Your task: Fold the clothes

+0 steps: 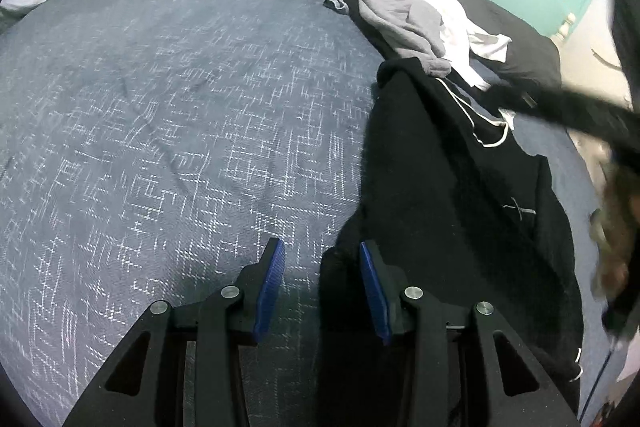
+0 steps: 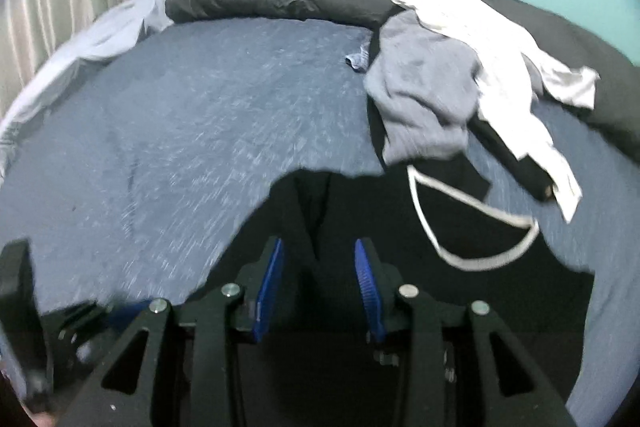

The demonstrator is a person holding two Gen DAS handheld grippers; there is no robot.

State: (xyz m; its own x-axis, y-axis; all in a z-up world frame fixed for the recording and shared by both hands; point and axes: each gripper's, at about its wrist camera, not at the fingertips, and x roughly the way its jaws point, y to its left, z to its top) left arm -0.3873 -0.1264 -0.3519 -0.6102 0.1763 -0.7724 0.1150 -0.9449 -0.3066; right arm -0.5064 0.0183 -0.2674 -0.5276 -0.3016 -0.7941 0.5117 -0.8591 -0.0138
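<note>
I am laying out the black hooded sweatshirt with the white drawstring (image 1: pixel 448 163) on the bed cover of blue-grey woven cloth (image 1: pixel 180 107) before any fold can be made. To do this step well, I think I must take the garment at two separated points of one hem or at the shoulders, lift only a little, and pull it toward the free middle of the bed cover, so the body lies flat and the sleeves are not trapped under it. I should keep the drawstring inside the hood area, because a loose loop can catch on a finger.

My left gripper (image 1: pixel 322 267) hangs with its blue pads partly apart and nothing between them. The near left edge of the sweatshirt lies just beside its right finger, and I cannot tell if it touches. The garment runs from there toward the far right side of the bed.

My right gripper (image 2: pixel 319 267) also has its blue pads partly apart. Black cloth of the sweatshirt (image 2: pixel 340 211) lies under and between the fingers, but the pads do not press on it. The white drawstring (image 2: pixel 472 223) is near, at its right.

Farther, toward the far right corner, a crumpled grey garment (image 2: pixel 420 99) and a white garment (image 2: pixel 500 67) lie touching the sweatshirt's far end.
</note>
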